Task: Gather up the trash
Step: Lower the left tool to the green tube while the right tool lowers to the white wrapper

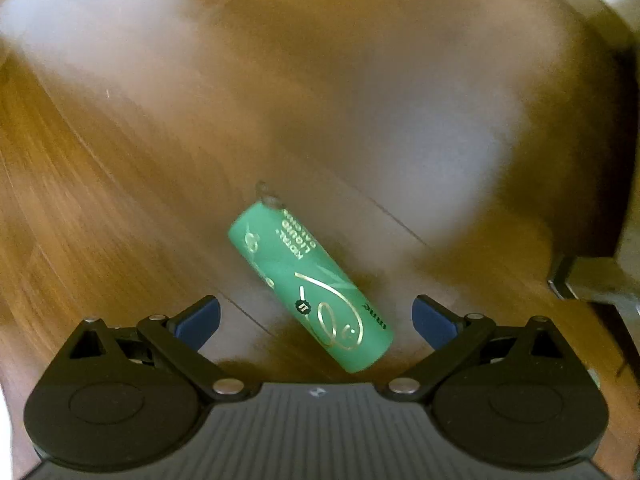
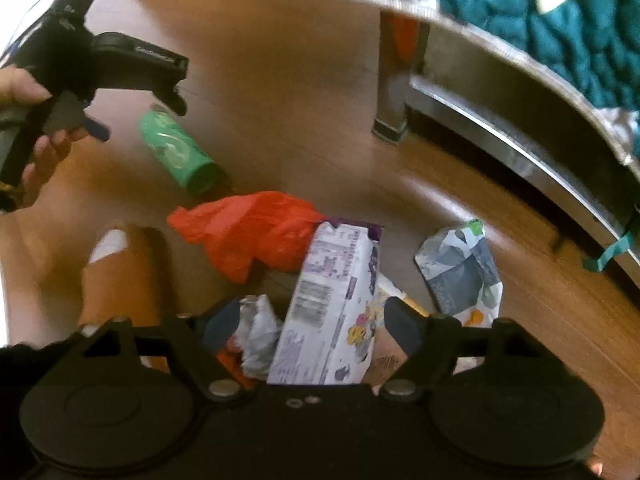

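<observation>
A green bottle (image 1: pixel 308 286) with gold lettering lies on its side on the wooden floor. My left gripper (image 1: pixel 316 320) is open above it, its blue pads either side of the bottle's near end, not touching. The right wrist view shows the same bottle (image 2: pixel 178 150) and the left gripper (image 2: pixel 136 120) over its far end. My right gripper (image 2: pixel 316 320) is open over a white and purple carton (image 2: pixel 328 308) that stands between its fingers, with crumpled grey paper (image 2: pixel 258 328) beside it.
An orange plastic bag (image 2: pixel 256 232) lies beyond the carton and a crumpled grey and white pouch (image 2: pixel 464 268) to its right. A bed frame (image 2: pixel 500 128) with a teal quilt (image 2: pixel 540 12) and a metal leg (image 2: pixel 394 88) runs along the right. My foot (image 2: pixel 116 268) is at left.
</observation>
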{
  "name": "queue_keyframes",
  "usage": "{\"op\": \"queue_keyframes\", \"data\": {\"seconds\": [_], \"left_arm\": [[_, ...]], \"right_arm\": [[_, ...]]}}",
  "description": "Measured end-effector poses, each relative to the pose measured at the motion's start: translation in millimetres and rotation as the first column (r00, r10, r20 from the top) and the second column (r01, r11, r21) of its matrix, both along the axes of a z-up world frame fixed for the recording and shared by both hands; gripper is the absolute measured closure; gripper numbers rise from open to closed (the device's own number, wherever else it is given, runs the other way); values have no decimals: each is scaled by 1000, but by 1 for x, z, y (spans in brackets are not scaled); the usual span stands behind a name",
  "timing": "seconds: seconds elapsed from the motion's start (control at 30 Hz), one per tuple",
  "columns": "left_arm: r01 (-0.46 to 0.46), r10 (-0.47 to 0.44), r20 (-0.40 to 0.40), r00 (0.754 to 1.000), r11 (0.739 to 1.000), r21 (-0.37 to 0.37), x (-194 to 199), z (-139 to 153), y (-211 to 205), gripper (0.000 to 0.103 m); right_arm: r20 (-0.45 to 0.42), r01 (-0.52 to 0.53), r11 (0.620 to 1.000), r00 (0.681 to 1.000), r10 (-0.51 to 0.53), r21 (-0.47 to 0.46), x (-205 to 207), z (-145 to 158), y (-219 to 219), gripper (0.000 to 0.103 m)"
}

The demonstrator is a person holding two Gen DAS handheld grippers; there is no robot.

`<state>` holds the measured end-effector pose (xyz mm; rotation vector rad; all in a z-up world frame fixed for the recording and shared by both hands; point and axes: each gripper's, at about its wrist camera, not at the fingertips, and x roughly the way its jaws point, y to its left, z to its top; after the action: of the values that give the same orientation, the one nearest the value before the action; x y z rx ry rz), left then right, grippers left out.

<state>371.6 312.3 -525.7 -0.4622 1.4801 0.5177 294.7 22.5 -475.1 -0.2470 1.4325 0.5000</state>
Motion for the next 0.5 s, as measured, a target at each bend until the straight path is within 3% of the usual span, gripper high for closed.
{"op": "queue_keyframes", "data": {"seconds": [0.13, 0.4, 0.5], "left_arm": [[-51, 50, -21, 999, 999, -18, 5, -21, 8, 0], [-67, 67, -33, 997, 998, -18, 6, -44, 8, 2], [-62, 62, -24, 998, 998, -23, 7, -49, 2, 14]], "right_arm": [[-6, 18, 999, 1000, -18, -32, 8, -17, 9, 27], [-31, 30, 995, 999, -33, -96, 13, -42, 13, 47], [-43, 57, 994, 997, -61, -97, 16, -47, 10, 57]]}}
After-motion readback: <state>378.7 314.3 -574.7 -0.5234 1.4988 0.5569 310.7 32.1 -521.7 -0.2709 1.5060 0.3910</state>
